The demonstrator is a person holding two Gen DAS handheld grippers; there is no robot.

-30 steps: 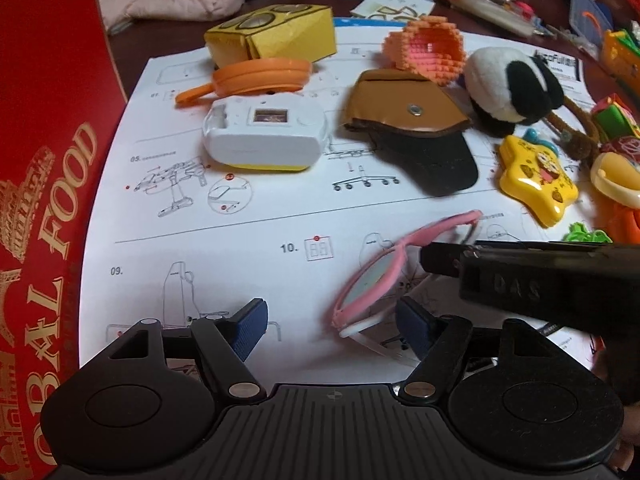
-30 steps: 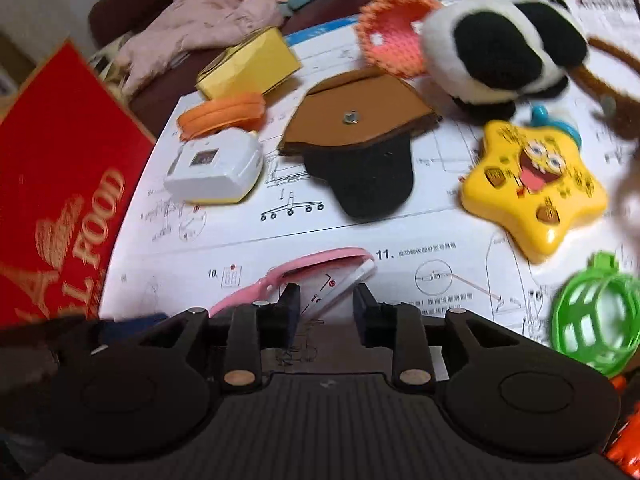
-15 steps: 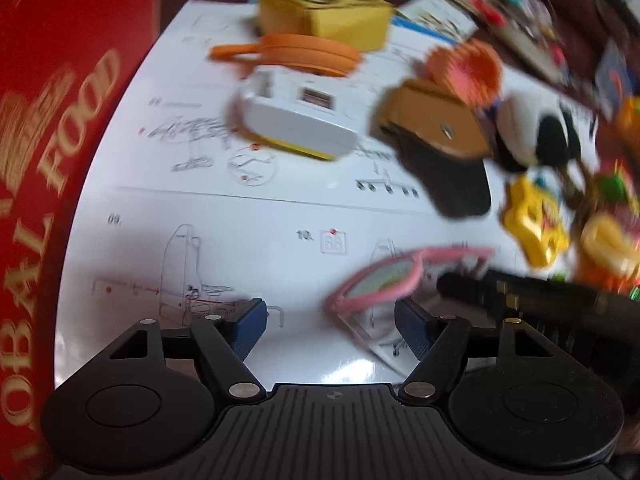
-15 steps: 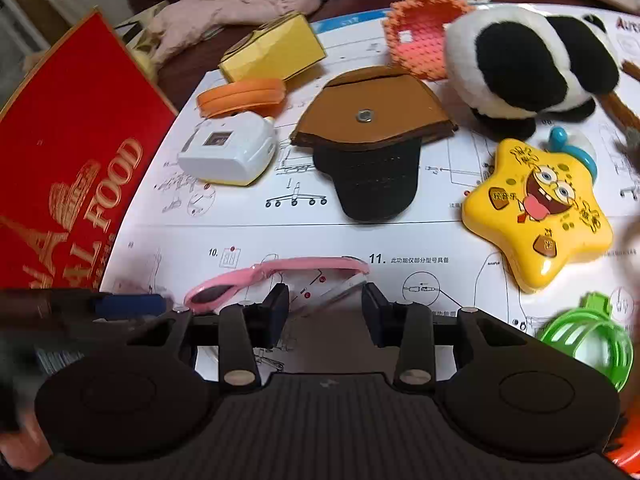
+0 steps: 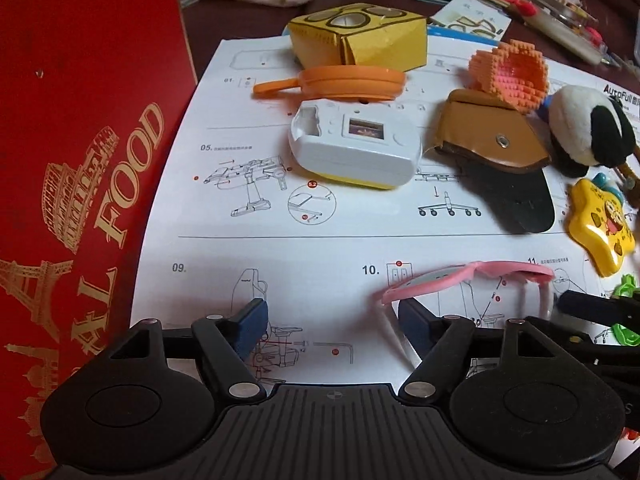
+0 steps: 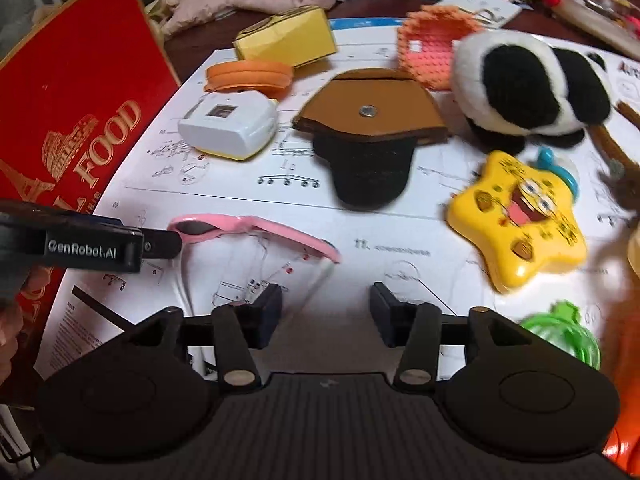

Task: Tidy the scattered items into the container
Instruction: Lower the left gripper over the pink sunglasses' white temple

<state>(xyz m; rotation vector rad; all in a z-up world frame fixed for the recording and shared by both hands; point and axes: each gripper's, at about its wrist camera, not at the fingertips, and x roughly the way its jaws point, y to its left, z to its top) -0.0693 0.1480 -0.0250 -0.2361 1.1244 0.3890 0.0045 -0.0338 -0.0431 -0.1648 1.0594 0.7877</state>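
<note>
Right hand-held gripper (image 6: 325, 314): jaws opening, nothing between them. Left hand-held gripper (image 5: 330, 320): wide open, empty, beside pink sunglasses (image 5: 460, 282) lying near the instruction sheet's (image 5: 304, 252) front edge, apparently awaiting pickup.

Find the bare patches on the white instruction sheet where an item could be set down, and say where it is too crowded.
Free: the near-left stretch of the instruction sheet, bordered by the red box, the white device and the pink sunglasses. A smaller gap lies between the sunglasses and the yellow star toy. Crowded: the far and right side around the brown pouch and panda plush.
</note>
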